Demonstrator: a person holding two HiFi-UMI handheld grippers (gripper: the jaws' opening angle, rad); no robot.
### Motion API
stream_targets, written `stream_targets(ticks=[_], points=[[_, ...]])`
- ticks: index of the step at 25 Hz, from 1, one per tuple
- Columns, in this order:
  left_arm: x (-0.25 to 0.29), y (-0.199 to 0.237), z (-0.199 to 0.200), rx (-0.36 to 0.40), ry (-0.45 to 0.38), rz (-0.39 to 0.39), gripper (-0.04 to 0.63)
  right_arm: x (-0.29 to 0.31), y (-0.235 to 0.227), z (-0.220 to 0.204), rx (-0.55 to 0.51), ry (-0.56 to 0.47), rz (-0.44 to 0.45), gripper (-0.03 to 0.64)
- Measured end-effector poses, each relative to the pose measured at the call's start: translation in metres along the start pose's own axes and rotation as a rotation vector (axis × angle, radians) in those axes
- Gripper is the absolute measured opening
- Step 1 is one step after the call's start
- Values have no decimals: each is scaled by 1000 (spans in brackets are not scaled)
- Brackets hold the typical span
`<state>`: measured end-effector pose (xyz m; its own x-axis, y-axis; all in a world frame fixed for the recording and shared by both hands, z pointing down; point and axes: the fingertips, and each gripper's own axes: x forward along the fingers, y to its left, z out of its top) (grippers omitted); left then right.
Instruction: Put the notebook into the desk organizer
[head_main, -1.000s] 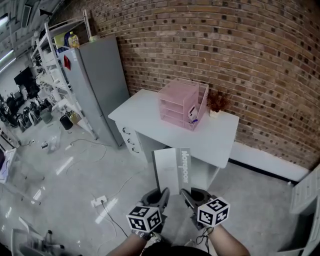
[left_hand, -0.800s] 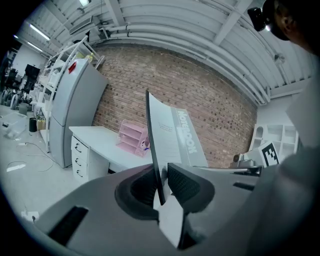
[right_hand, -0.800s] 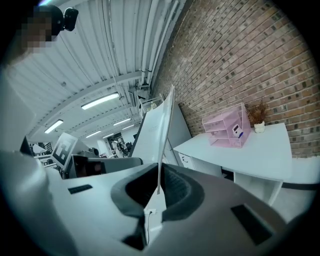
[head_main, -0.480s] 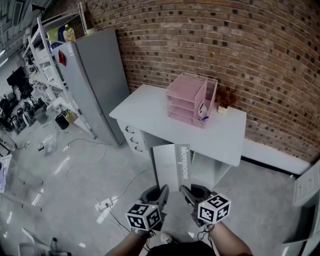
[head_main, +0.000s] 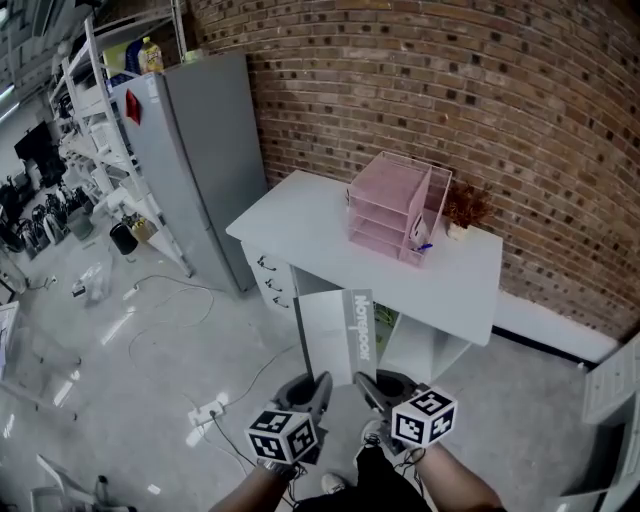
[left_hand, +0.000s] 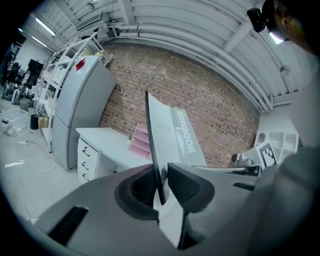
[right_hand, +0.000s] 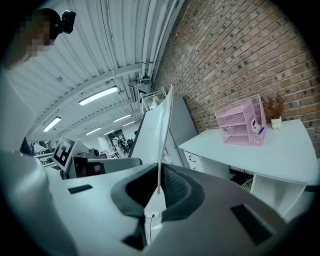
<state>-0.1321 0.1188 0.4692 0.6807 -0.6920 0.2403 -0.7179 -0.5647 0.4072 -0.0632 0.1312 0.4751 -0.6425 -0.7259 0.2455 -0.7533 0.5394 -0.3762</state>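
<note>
A thin white notebook with a grey printed spine strip (head_main: 338, 335) is held in the air over the floor in front of the person. The left gripper (head_main: 316, 388) has its dark ribbed jaws pressed on the notebook's near left corner, and the right gripper (head_main: 368, 385) is clamped on its near right corner. The notebook is short of the white desk (head_main: 290, 215) and well apart from the pink tiered plastic desk organizer (head_main: 388, 205), which stands on the desk near the red brick wall (head_main: 450, 80).
</note>
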Motion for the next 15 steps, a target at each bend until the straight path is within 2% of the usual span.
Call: stream_targets(ticks=[8,15], points=[[17,36,15,-2,-7,46,60,43,-14,10,9,12,50,15],[65,65,36,-6,-12,63,58,83,-56,33,14,9,71,15]])
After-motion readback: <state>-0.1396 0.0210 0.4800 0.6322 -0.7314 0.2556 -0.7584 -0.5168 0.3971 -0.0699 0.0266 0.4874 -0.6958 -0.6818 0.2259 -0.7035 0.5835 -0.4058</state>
